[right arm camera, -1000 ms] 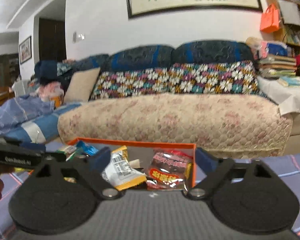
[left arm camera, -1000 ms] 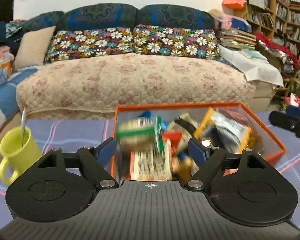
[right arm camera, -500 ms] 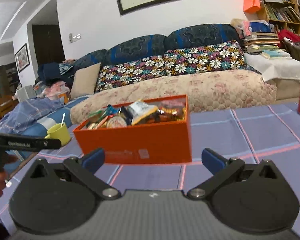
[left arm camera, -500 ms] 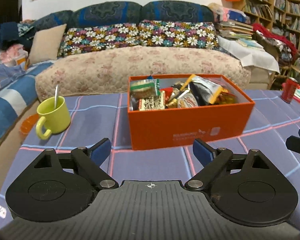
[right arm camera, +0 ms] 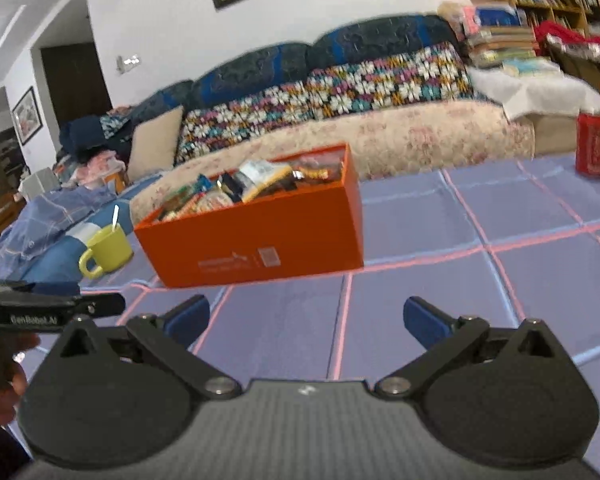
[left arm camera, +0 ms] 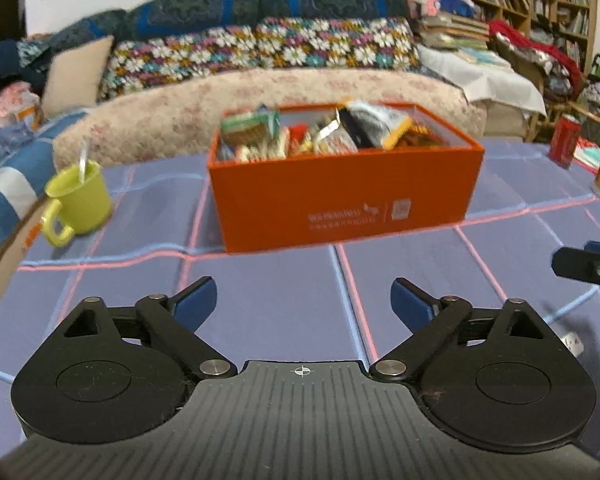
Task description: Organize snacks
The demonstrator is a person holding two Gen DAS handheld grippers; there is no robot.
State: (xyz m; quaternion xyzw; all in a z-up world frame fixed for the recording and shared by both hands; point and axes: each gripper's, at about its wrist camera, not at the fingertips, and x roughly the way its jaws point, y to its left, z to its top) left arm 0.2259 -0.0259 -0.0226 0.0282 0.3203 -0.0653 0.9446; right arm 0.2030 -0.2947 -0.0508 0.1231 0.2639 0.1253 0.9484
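1. One sofa (left arm camera: pixel 260 92) stands behind the worktop (left arm camera: pixel 280 292).
2. Orange box (left arm camera: pixel 346 196), full of snacks (left arm camera: pixel 320 132), sits mid-worktop.
3. Left claw (left arm camera: pixel 303 300) and right claw (right arm camera: pixel 306 320): both released, empty.
4. Green mug (left arm camera: pixel 80 196) sits left of the box.

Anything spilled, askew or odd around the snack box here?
Nothing spilled. The orange box sits flat on the cloth, heaped with packets; one black-and-yellow packet pokes above the rim. The mug stands upright, spoon inside. Both tongs hang open and empty.
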